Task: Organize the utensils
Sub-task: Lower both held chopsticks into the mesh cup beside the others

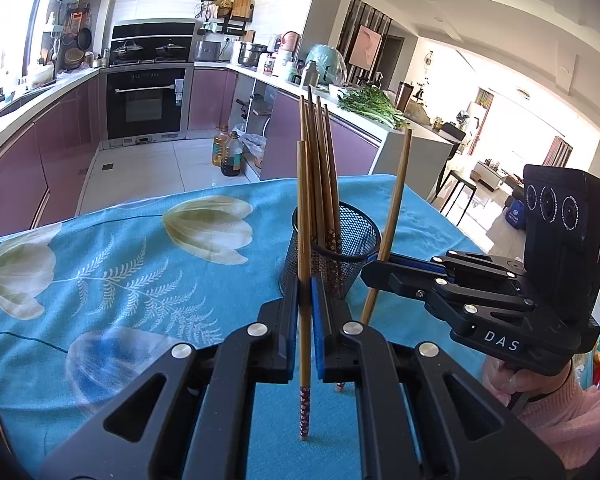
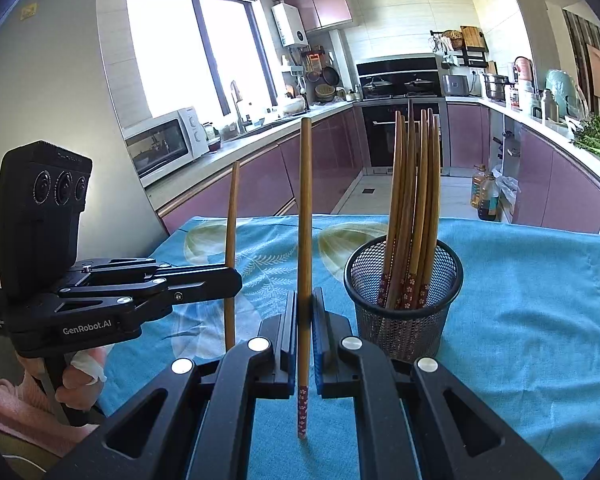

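A black mesh cup (image 1: 354,240) (image 2: 404,300) stands on the blue flowered tablecloth (image 1: 140,264) (image 2: 540,300) with several brown chopsticks (image 1: 320,168) (image 2: 416,184) upright in it. My left gripper (image 1: 305,292) (image 2: 232,280) is shut on one upright chopstick (image 1: 303,208) (image 2: 232,208), just left of the cup. Its red flowered end reaches down to the cloth. My right gripper (image 2: 305,304) (image 1: 374,268) is shut on another chopstick (image 2: 305,200) (image 1: 398,200), which is held upright just before the cup with its patterned end down.
The table's far edge (image 1: 220,190) drops to a tiled kitchen floor with oil bottles (image 1: 228,152) beside purple cabinets. A person's hands in pink sleeves (image 1: 556,404) (image 2: 28,400) hold both tools. Bare cloth lies left of the cup (image 1: 100,280) and right of it (image 2: 540,360).
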### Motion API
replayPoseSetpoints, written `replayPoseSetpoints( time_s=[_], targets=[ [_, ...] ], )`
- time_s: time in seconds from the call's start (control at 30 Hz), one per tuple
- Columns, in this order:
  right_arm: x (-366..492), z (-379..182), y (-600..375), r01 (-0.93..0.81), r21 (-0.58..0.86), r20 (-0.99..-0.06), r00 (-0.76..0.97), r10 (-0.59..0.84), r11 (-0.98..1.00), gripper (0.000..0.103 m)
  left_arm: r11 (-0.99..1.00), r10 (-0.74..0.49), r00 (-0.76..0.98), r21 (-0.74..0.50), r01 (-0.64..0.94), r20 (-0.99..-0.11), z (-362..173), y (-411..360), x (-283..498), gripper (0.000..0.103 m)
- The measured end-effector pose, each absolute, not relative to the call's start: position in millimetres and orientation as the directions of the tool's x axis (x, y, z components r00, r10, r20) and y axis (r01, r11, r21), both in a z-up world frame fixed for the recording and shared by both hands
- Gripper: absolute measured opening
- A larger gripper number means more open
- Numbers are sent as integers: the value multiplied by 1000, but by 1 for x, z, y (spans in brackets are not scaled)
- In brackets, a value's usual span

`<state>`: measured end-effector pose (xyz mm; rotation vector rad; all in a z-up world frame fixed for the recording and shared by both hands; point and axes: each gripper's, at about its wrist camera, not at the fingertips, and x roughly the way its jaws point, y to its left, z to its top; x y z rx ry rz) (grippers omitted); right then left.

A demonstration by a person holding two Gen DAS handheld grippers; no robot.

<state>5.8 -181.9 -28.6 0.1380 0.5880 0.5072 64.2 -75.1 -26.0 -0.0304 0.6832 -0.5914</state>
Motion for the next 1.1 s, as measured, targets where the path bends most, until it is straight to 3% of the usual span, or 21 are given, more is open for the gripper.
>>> replayPoseSetpoints(
  time_s=[1.1],
  targets=[
    [5, -15, -185, -419, 249, -463, 741, 487, 873, 6, 832, -530, 630, -205, 515, -568, -19, -79, 66, 7]
  ],
)
